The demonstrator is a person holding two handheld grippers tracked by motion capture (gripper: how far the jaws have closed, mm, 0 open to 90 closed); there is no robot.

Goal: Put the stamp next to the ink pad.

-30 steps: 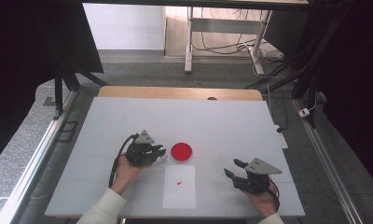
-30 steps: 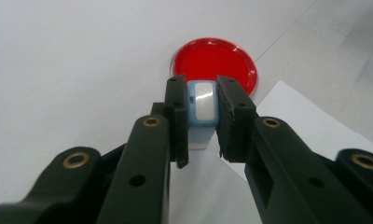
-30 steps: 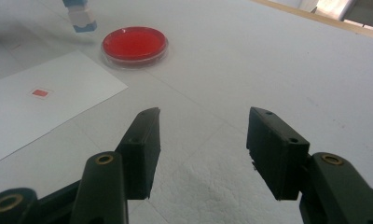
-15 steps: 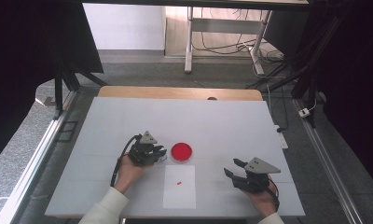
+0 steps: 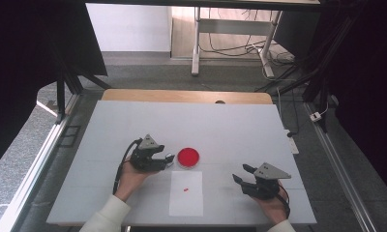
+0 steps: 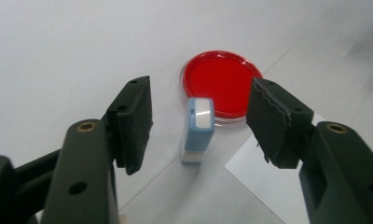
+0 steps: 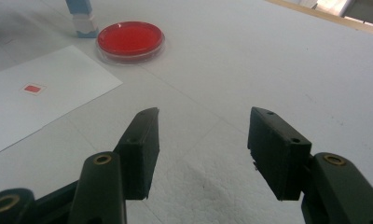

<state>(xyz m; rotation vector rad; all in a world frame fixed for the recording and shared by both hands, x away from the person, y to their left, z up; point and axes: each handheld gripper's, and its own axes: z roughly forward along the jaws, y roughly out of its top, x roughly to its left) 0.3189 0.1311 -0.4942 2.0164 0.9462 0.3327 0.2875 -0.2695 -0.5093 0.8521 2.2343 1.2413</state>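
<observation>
Stamp (image 6: 198, 129) stands upright on the surface (image 5: 230, 125), just beside the red ink dish (image 6: 221, 89), by the paper (image 5: 186, 193). Left hand-held gripper (image 6: 198, 126) has just been opening, released around it. Right hand-held gripper (image 7: 201, 154) released, idle. Next: back off clear.

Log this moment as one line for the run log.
left gripper: just opened, stamp upright between jaws, released | right gripper: open, idle | ink pad beside stamp | paper: red mark
</observation>
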